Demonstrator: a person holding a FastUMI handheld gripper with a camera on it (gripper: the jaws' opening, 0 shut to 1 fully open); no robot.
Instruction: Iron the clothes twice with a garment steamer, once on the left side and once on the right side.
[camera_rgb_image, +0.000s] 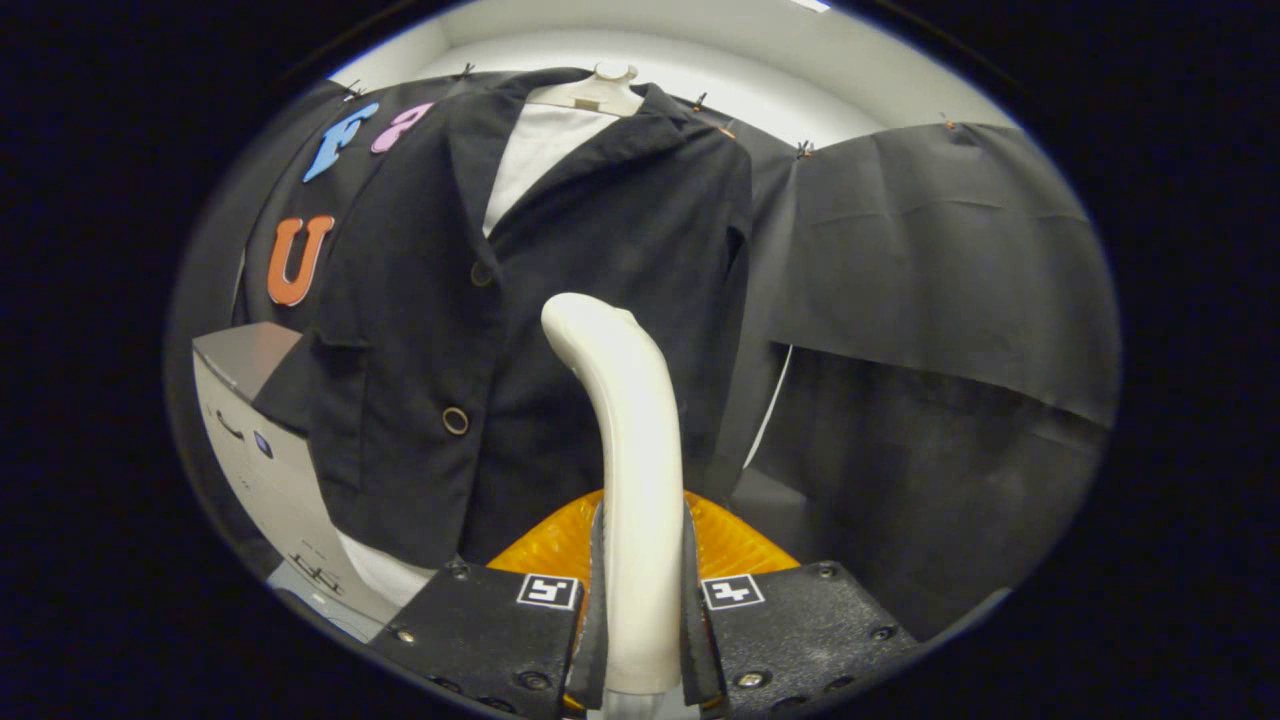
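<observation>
A black jacket (560, 300) over a white shirt (535, 150) hangs on a pale hanger (600, 90) straight ahead. My gripper (640, 590) is shut on the handle of a cream garment steamer (625, 440), with both fingers pressing its sides. The steamer curves up from between the fingers, and its head sits in front of the jacket's right half, near the middle of the front. Whether the head touches the cloth I cannot tell. An orange part (730, 545) of the steamer shows just behind the fingers.
A grey cabinet (250, 440) stands to the left, partly under the jacket's hem. Black cloth (930, 330) hangs on the right as the booth wall, with a white cord (770, 410) running down beside the jacket.
</observation>
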